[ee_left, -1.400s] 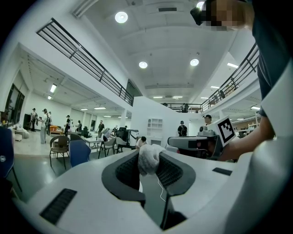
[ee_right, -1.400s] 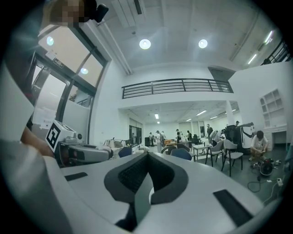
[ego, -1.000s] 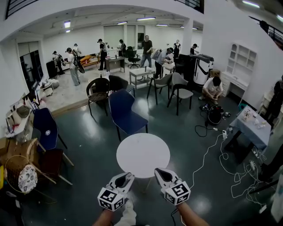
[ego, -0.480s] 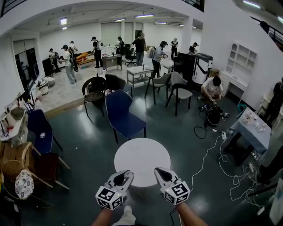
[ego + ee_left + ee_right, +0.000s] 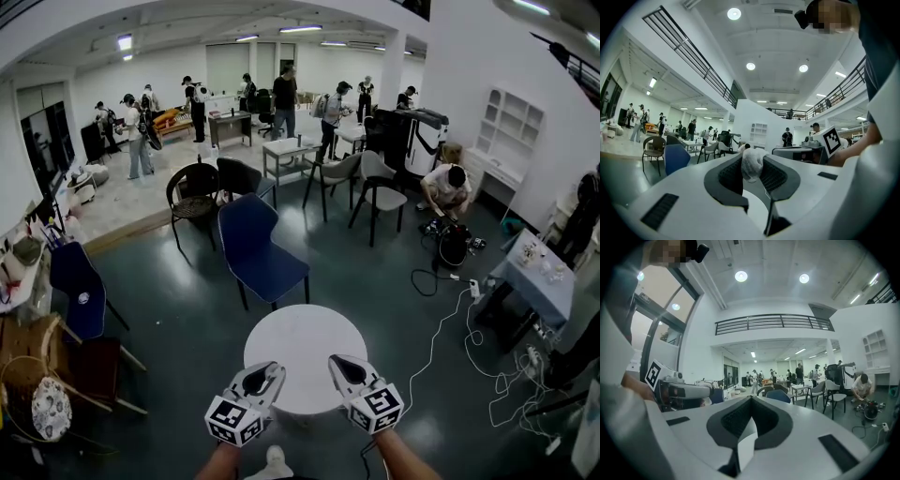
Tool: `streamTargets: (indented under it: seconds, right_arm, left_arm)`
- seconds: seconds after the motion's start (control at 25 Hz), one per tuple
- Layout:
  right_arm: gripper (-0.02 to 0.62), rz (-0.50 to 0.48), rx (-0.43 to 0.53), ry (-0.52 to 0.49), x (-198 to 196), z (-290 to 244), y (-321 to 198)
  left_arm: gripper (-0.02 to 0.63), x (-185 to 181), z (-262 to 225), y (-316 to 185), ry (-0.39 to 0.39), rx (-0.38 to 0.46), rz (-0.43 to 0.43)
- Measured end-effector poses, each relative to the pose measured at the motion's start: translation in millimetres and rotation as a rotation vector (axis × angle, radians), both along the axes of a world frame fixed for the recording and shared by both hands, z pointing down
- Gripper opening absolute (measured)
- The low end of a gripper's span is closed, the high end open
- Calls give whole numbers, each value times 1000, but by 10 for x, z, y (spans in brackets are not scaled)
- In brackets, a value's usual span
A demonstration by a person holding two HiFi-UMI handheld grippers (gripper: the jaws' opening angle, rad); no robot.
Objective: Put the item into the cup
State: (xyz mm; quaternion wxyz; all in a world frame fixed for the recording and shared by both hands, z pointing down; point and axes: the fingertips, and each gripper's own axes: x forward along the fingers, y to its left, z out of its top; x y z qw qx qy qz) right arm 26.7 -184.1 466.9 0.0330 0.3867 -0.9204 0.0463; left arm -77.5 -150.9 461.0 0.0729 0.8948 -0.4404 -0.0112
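My left gripper (image 5: 265, 373) is shut on a small crumpled white item (image 5: 753, 162), which sticks up between the dark ribbed pads (image 5: 730, 174) in the left gripper view. In the head view the item itself is too small to make out. My right gripper (image 5: 339, 365) is shut with nothing between its jaws, whose tips meet in the right gripper view (image 5: 751, 400). Both grippers hover side by side over the near edge of a round white table (image 5: 300, 339), whose top is bare. No cup shows in any view.
A blue chair (image 5: 251, 246) stands just beyond the table, with more chairs and several people farther back. White cables (image 5: 448, 323) trail over the dark floor at the right. A covered side table (image 5: 534, 277) is at the far right, and a wicker chair (image 5: 33, 370) at the left.
The round table has drifted slightly lower and nearer in the head view. Both grippers keep the same pose side by side, with the left still closed on the white item.
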Motion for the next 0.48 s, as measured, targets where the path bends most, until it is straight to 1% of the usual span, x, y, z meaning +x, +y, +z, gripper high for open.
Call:
streamTargets:
  seconds: [0.24, 0.48]
  right_arm:
    - [9, 20, -9, 8, -206, 36, -479]
    - [9, 45, -28, 23, -439, 166, -913]
  left_arm:
    - [87, -191, 79, -505, 7, -15, 26]
    - [89, -468, 240, -960, 11, -41, 42]
